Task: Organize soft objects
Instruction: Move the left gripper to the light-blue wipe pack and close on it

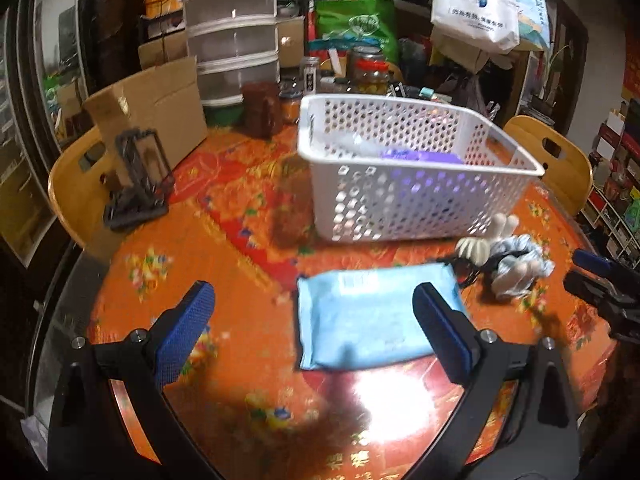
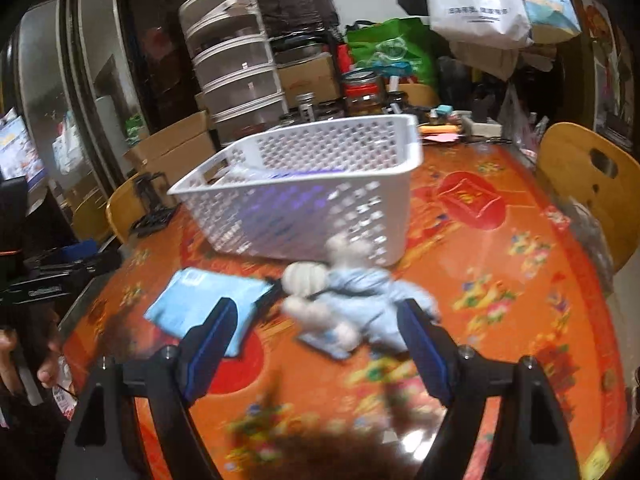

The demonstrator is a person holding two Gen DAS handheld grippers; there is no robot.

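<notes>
Two hand-held grippers over a round bench covered in an orange-red floral cloth under glass.

Left hand-held gripper: released, blue-padded fingers spread wide, nothing between them. Raised above the bench, aimed at a light blue soft pack lying flat on the cloth, the right-side finger overlapping the pack's right edge in the picture; contact cannot be told.

Right hand-held gripper: also released, fingers wide apart, gripping nothing. Pointed toward a plush toy in pale blue clothing with white limbs, lying on the bench just in front of the basket. Right finger close against the toy's side in the picture; touching or not cannot be told through the blur.

White perforated basket standing upright on the bench beyond both soft things, with something purple and something pale inside, seen over the rim and through the holes. Plush toy just right of the blue pack, near the basket's front corner; a dark cord or strap between toy and pack.

Behind the basket: glass jars, a clear stack of drawers, a cardboard box, a green bag, a white bag hanging higher up. Dark metal stand at the bench's left edge. Wooden chair backs at both sides.
</notes>
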